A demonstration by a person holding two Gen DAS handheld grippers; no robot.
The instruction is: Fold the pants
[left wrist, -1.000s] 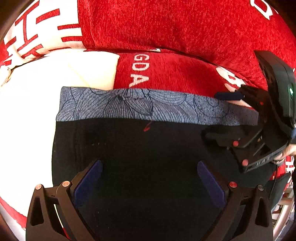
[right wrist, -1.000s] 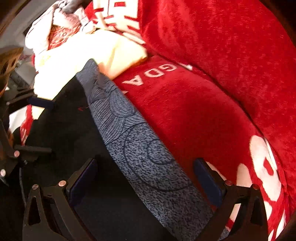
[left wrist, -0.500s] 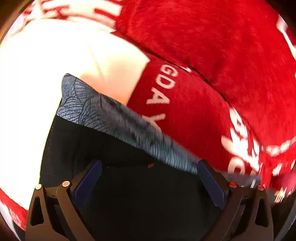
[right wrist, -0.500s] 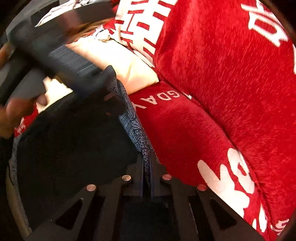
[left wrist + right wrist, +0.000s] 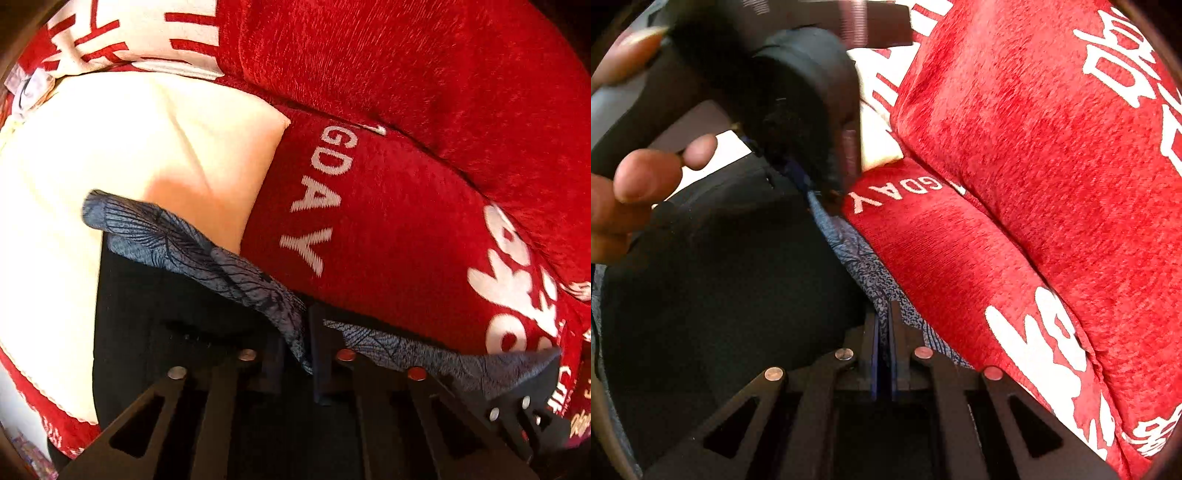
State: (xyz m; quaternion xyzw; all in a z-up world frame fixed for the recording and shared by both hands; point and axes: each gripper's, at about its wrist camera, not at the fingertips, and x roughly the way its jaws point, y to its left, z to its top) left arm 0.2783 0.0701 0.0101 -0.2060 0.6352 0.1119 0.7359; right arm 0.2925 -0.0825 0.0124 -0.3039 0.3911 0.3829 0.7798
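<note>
Pants, black with a grey-blue patterned waistband, lie on a red sofa seat, waistband edge nearest both tools. Left hand-held gripper is clamped shut on the waistband partway along, the band bunched between its pads; right hand-held gripper is likewise shut on the waistband further toward the end, black cloth spreading to its left. Beyond: a cream cushion, the red back cushion, and the person's hand on the left tool.
</note>
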